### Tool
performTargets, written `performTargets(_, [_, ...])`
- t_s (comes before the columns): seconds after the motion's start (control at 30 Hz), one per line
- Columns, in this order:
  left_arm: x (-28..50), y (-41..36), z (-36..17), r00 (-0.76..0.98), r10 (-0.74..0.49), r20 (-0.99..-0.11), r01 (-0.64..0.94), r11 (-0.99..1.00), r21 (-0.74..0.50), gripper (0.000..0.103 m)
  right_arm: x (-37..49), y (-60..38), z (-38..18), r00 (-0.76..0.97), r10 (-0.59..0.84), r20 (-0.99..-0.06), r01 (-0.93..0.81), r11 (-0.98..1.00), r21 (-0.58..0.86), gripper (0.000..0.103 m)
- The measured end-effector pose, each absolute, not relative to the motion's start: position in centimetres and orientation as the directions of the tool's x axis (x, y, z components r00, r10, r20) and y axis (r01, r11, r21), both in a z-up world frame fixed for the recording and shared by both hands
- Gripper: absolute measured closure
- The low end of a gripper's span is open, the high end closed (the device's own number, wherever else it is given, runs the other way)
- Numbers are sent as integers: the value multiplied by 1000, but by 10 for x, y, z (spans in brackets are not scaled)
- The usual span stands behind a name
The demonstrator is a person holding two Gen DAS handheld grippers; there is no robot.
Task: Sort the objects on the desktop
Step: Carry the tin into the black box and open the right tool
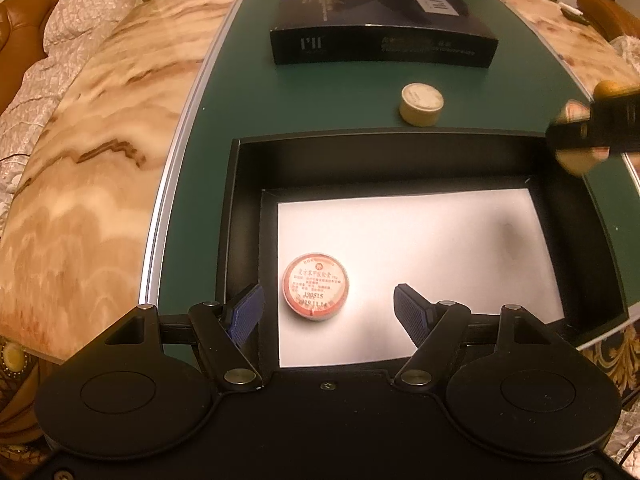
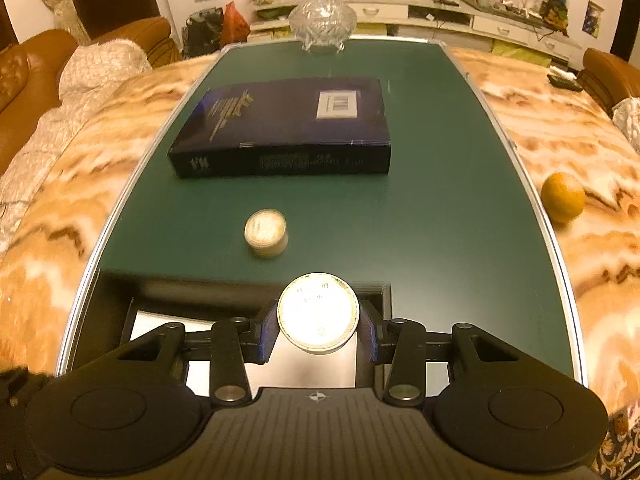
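Observation:
A black open box (image 1: 236, 216) with a white floor sits on the green table. A red-rimmed round tin (image 1: 315, 286) lies inside it at the front left. My left gripper (image 1: 326, 312) is open above the box, its jaws either side of that tin and apart from it. My right gripper (image 2: 318, 330) is shut on a pale round tin (image 2: 318, 312) held over the box's far right edge (image 2: 372, 286); it shows blurred in the left wrist view (image 1: 592, 128). Another small round tin (image 1: 421, 103) stands on the table beyond the box, also in the right wrist view (image 2: 266, 233).
A dark blue book (image 1: 380, 28) lies further back on the green table (image 1: 360, 96), also in the right wrist view (image 2: 288, 128). A glass bowl (image 2: 322, 24) stands at the far end. An orange (image 2: 563, 197) lies on the marble surface at the right.

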State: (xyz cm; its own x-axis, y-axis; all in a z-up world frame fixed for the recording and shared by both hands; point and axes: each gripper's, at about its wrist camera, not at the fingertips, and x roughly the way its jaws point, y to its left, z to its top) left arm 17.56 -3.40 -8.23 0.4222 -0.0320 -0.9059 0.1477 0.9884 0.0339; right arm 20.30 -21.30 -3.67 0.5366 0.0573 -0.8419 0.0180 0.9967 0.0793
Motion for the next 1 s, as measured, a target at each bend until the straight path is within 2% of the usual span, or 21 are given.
performTargets(1.0, [157,-16,-72,442,-68,-895,134,991,-10,29,176,-199,-103,395,-1,-919,57,998,23,58])
